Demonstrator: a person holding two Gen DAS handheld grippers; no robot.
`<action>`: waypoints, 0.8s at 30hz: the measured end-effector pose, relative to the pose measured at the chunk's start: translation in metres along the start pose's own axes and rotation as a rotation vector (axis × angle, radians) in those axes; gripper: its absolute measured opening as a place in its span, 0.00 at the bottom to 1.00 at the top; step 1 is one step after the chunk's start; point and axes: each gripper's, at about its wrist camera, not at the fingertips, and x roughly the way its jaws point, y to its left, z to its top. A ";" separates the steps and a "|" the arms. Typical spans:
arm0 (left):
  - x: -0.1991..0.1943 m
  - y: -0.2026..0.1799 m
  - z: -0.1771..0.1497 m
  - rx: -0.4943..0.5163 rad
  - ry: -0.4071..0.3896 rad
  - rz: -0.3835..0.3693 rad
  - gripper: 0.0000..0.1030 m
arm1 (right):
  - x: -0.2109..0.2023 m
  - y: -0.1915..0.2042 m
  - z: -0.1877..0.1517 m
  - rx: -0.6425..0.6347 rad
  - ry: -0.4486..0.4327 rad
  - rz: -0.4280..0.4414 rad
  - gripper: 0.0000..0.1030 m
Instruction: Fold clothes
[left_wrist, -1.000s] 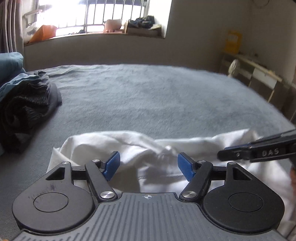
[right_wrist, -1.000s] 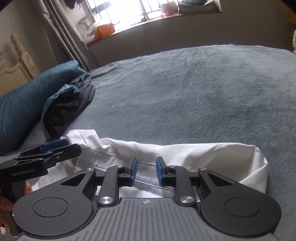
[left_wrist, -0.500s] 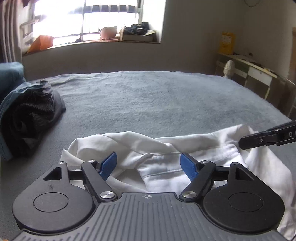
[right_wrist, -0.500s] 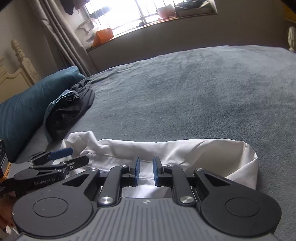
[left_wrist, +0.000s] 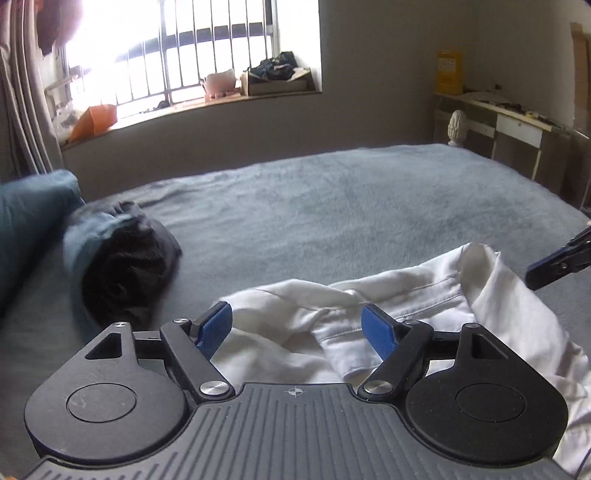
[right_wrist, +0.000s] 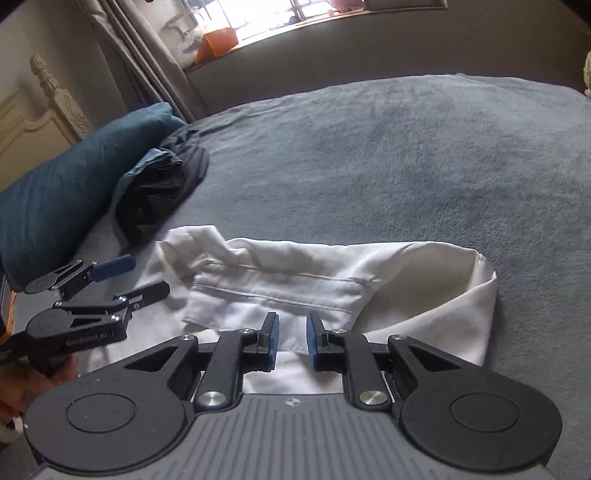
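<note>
One white shirt (right_wrist: 295, 280) lies crumpled in the lower middle of the right wrist frame, on the grey bed (right_wrist: 406, 155). One pile of dark clothes (right_wrist: 159, 188) sits at the left of that frame, touching one teal pillow (right_wrist: 66, 192) further left. One orange bag (left_wrist: 98, 120) and one cardboard box (left_wrist: 277, 79) stand on the window ledge at the upper left of the left wrist frame (glare washes out the rest there).

There are two tools. The left tool (left_wrist: 297, 326) has its blue pads (left_wrist: 378, 328) spread wide over the shirt, with cloth lying below the gap but neither pad pressing on it; its jaws have just been opening. In the right wrist frame it shows at the left edge, a hand (right_wrist: 22, 380) beneath it. The right tool (right_wrist: 291, 341) has its pads close together with a narrow gap between them, and the shirt shows through that gap without being pinched.

Compared with a second ago, both views sit higher: more of the bed and window shows, and the shirt lies lower and farther from the pads. The shirt's right end now folds upward into a loose loop. In the left wrist frame the right tool's tip has slid toward the right edge.
</note>
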 end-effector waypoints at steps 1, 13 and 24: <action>-0.023 0.009 0.003 0.012 -0.007 0.026 0.76 | -0.018 0.004 -0.002 -0.002 0.013 0.024 0.18; -0.188 0.094 -0.114 -0.336 0.304 0.000 0.87 | -0.113 -0.008 -0.114 0.321 -0.029 0.481 0.45; -0.154 0.043 -0.235 -0.242 0.520 -0.089 0.77 | -0.123 -0.073 -0.262 0.640 0.212 0.221 0.48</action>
